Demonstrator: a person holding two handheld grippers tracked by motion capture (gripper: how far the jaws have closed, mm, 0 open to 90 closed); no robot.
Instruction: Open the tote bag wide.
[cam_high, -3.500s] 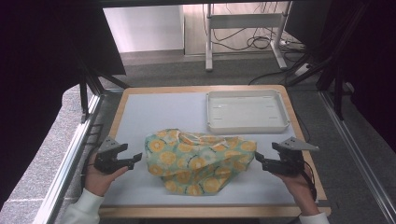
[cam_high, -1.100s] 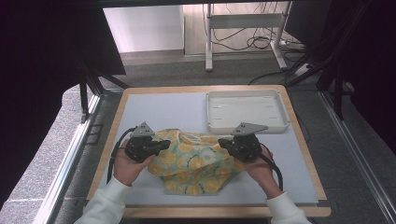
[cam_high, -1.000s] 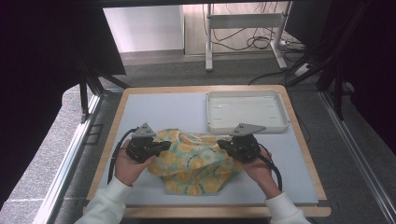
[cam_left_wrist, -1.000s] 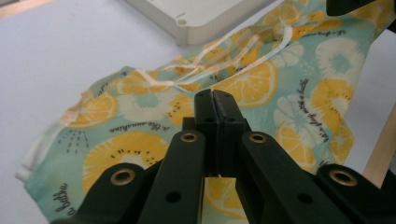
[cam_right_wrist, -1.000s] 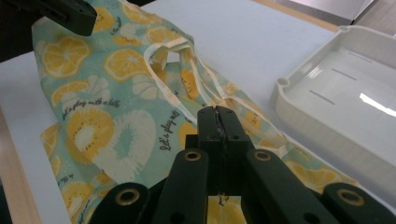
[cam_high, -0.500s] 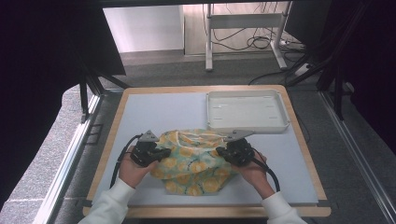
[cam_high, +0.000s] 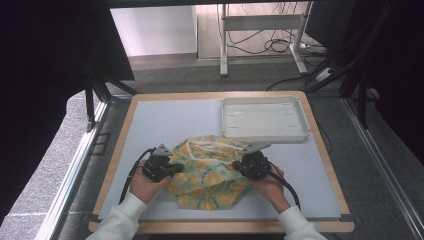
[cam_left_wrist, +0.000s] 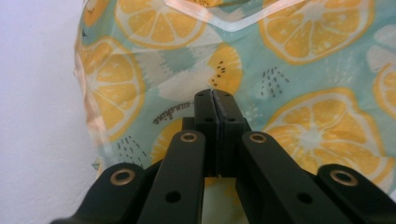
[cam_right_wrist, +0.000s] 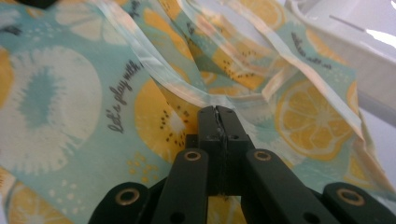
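Between both tongs — crumpled cloth (cam_high: 210, 170)

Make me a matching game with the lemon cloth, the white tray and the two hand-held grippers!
Things:
1. lemon cloth
2. white tray
3. left hand-held gripper
4. right hand-held gripper

Places or states:
A. empty, at the far right of the table
B. shut on the cloth's left side
C. bunched up in the middle, near the front edge
D. shut on the cloth's right side

Pairs: 1-C, 2-A, 3-B, 4-D
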